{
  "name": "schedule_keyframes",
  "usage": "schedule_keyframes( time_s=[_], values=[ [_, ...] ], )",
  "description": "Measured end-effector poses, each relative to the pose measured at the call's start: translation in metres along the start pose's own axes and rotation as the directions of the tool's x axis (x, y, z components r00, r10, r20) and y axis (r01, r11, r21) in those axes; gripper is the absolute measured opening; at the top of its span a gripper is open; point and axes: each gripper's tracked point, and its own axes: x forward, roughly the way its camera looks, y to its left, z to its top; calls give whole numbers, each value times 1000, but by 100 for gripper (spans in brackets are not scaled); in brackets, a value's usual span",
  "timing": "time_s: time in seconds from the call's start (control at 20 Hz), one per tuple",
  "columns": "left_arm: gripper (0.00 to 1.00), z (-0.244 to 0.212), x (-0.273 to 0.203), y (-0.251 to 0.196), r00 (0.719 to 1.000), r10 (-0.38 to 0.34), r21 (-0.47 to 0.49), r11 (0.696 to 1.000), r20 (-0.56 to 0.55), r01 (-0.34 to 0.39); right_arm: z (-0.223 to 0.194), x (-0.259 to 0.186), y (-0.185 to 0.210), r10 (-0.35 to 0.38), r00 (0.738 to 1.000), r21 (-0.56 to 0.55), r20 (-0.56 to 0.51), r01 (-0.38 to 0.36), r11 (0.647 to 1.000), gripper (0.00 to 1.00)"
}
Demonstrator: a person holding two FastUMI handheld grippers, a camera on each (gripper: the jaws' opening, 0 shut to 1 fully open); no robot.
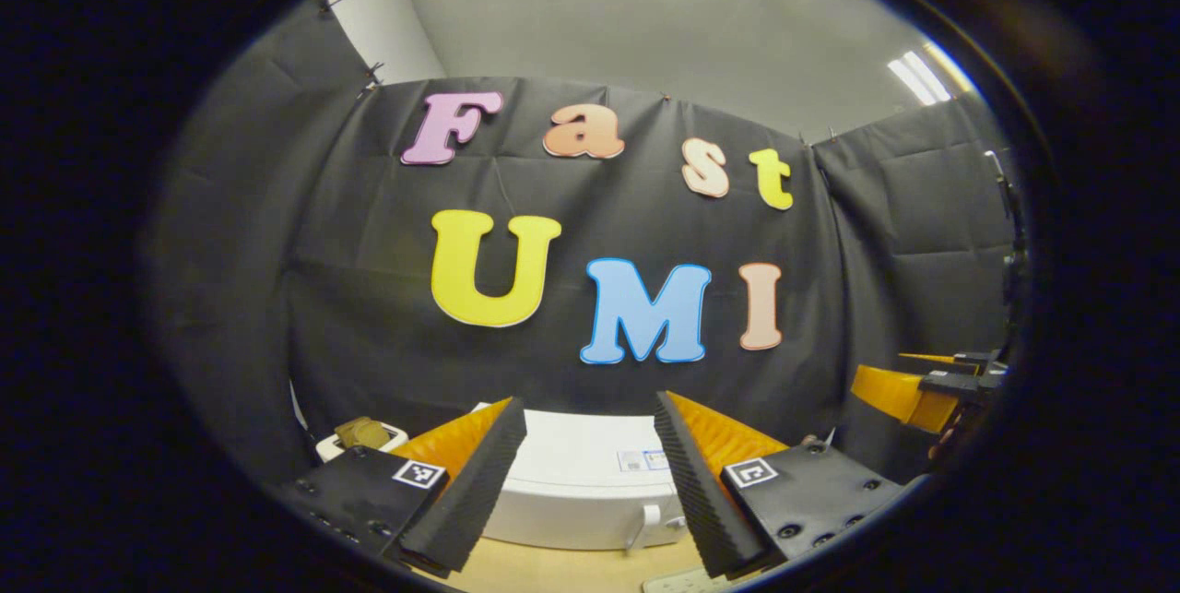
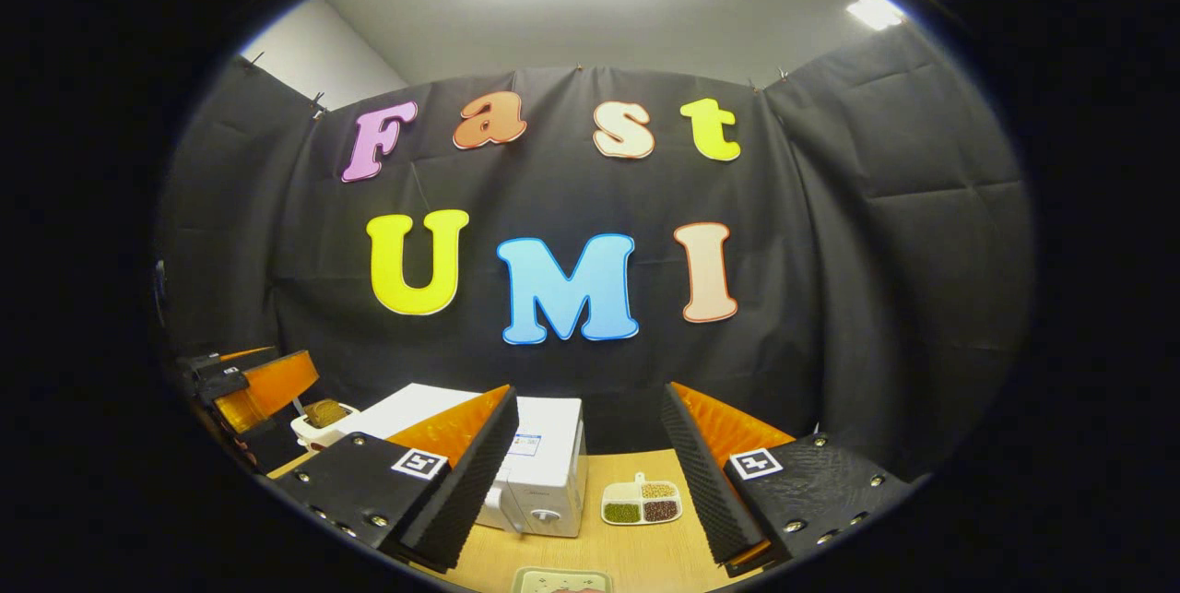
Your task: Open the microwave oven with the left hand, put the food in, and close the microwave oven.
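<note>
I see a divided dish [image 2: 642, 503] holding what look like beans; microwave [image 2: 539, 464] door closed. Both grippers' fingers [image 1: 466, 492] [image 2: 461, 482] spread wide, holding nothing.

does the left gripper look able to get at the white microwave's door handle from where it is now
Probably yes: the left gripper is open and points at the white microwave oven, whose door handle sits low between its fingers with nothing in front; it just has to come lower.
</note>
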Motion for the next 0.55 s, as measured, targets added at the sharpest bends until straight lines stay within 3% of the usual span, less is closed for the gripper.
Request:
schedule_keyframes(
  time_s=[0.4, 0.5, 0.55],
  values=[
    [99, 14, -35, 20, 1000, -5, -6, 1000, 5, 5, 17, -27, 36, 22, 998, 29, 51, -24, 999, 95],
    [93, 18, -40, 22, 1000, -10, 7, 1000, 15, 10, 17, -30, 45, 31, 998, 14, 47, -32, 999, 95],
    [96, 17, -42, 21, 1000, -16, 10, 1000, 16, 16, 18, -32, 46, 33, 998, 11, 49, -33, 999, 95]
  ],
)
